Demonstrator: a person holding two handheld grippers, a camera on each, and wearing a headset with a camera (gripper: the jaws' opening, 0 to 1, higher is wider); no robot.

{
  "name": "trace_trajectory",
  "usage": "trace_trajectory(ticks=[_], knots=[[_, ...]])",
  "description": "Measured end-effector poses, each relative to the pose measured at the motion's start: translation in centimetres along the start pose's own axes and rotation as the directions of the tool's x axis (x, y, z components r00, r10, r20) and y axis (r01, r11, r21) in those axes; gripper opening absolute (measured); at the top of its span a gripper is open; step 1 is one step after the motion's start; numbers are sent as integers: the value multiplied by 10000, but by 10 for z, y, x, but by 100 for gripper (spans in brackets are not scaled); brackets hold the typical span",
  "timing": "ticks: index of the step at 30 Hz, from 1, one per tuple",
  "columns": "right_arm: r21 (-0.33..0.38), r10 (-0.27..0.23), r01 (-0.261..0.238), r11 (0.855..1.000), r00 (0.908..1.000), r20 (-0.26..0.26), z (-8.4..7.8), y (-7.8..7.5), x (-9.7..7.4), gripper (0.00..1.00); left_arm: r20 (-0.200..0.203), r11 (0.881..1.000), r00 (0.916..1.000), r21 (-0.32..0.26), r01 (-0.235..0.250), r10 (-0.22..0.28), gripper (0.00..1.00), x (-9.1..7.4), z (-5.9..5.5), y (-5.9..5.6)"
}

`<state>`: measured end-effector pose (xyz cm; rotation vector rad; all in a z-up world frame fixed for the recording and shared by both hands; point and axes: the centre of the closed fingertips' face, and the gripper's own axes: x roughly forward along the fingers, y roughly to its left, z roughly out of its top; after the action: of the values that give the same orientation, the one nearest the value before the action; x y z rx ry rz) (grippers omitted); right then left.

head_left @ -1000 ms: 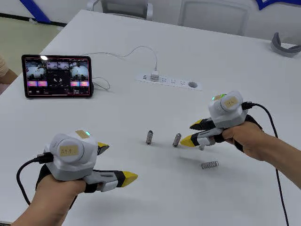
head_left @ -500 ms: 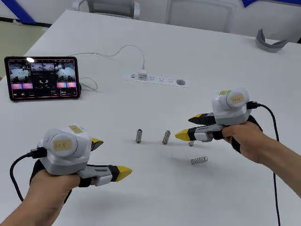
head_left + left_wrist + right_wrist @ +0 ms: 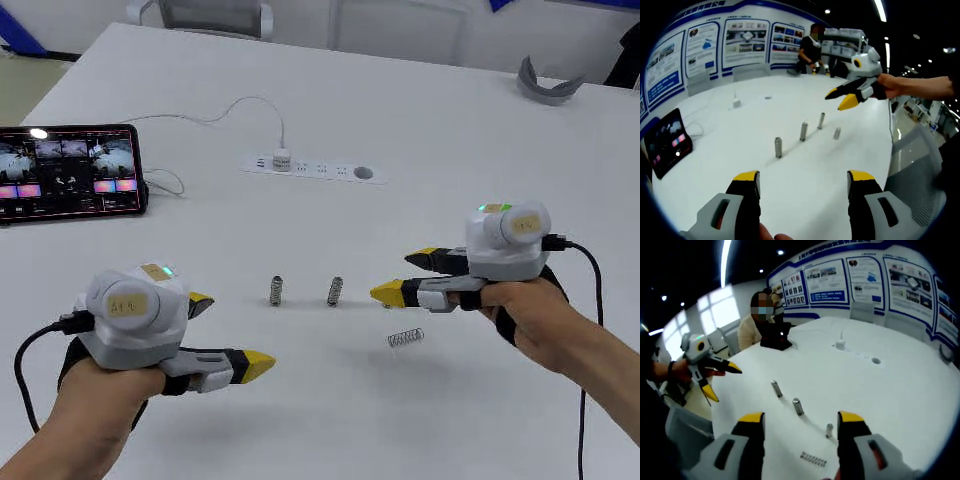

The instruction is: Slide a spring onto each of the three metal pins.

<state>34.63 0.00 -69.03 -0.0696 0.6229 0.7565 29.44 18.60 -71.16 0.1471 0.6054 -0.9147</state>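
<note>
Loads of open white table [image 3: 300, 120] is left all round, far edge well away, and the left gripper [image 3: 232, 332] and right gripper [image 3: 402, 275] are both held jaws apart, empty. The left pin [image 3: 277, 290] and middle pin [image 3: 335, 290] look sprung already, so the last one's in hand: the loose spring [image 3: 405, 338], lying flat near the bare third pin [image 3: 829, 430], needs pinching, upending and sliding on.

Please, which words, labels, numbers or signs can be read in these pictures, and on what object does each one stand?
Nothing can be read clearly.
The first sticker, on the left gripper: marks too small.
The second sticker, on the right gripper: too small.
The wall posters: blurred.
The tablet screen: too small.
</note>
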Motion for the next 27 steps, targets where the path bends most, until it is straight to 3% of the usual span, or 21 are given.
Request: trace_trajectory(ticks=[27], knots=[[1126,-920,861,9899,9946,483,-49,-16,-73,70,-186,9975,9983,428,561,-554,74,29,16,-21]])
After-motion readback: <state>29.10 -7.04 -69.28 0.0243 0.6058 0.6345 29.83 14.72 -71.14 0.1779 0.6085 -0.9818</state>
